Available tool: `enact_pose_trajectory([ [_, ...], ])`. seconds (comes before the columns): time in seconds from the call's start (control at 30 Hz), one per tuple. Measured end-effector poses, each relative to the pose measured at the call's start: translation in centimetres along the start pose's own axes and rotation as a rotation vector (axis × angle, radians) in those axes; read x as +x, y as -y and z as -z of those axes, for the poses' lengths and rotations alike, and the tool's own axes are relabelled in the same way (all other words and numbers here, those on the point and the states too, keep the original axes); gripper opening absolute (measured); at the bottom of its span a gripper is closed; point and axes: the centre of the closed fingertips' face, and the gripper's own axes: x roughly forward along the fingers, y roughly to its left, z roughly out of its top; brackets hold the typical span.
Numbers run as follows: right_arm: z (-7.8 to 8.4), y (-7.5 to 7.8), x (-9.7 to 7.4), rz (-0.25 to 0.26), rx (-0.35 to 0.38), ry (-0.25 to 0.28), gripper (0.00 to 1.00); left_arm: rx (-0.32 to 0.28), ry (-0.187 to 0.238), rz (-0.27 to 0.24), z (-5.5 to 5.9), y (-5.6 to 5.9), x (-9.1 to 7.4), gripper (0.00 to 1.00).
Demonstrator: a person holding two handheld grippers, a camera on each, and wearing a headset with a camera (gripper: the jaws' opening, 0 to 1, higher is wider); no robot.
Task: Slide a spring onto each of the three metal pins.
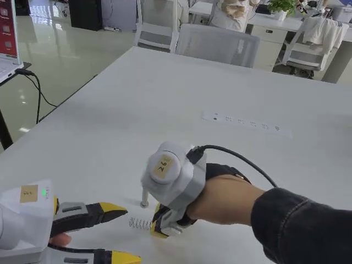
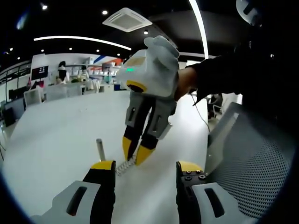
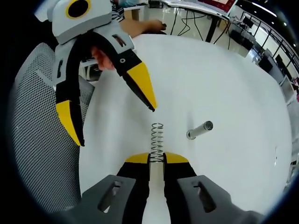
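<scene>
At the tips of the right gripper [image 3: 157, 158], on the white table [image 1: 220, 93], a coil spring [image 3: 157, 140] is pinched by its near end; the rest of the coil projects forward past the jaws, lying low over the tabletop.

Progress: I can account for one metal pin [image 3: 200, 129]; it stands upright on its base, ahead of the right gripper's tips and off to one side of the spring's free end, apart from it; the shaft is bare, with no spring on it. By my judgement the task is at an early stage; this spring is in hand but not yet lined up with the pin's top, and I cannot speak for the other two pins.

Tool condition: the right gripper's jaws are clenched nearly together on the spring, with only the coil's width between them. The left gripper [image 1: 129, 234] sits opposite, just beyond the spring's free end; its jaws are spread wide and hold nothing; whether a tip brushes the coil I cannot tell.
</scene>
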Motion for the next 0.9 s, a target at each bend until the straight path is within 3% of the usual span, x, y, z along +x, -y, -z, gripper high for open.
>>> enact_pose_trajectory([
  [0.5,-0.7,-1.7,-4.3,-0.025,-0.083,0.021,0.07,0.024,0.007,0.011,-0.8,0.2,0.1,0.44],
  [0.9,-1.0,-3.0,-5.6,-0.046,-0.196,0.014,0.07,0.062,0.021,0.043,-1.7,1.1,0.2,0.34],
])
